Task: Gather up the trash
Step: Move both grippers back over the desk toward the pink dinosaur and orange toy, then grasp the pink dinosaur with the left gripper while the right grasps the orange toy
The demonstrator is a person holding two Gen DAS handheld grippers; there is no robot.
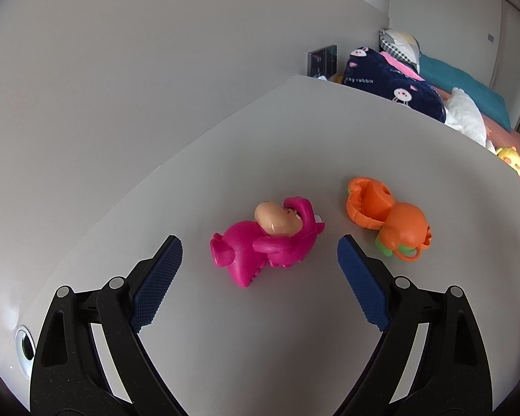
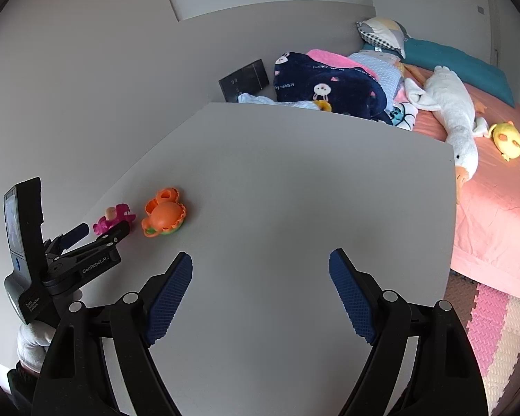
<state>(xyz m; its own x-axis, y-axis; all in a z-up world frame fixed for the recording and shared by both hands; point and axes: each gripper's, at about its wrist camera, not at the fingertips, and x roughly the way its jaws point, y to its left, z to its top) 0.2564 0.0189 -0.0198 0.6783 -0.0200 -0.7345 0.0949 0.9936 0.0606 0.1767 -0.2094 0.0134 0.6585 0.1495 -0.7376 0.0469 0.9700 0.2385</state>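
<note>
Two plastic toys on the white table, both claws spread and holding nothing.

Left wrist: my left gripper (image 1: 260,248) gapes just short of the pink toy (image 1: 265,241), the orange toy (image 1: 388,218) beside it. Right wrist: my right gripper (image 2: 260,266) stands wide over bare table (image 2: 294,180), well apart from both toys.

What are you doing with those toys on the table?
A person holds tongs in each hand over a white table. The left tongs are open and aimed at the pink toy, which lies between the tips but isn't gripped yet. The orange toy lies just beside it, untouched. The right tongs are open too, over bare table, holding nothing.
</note>
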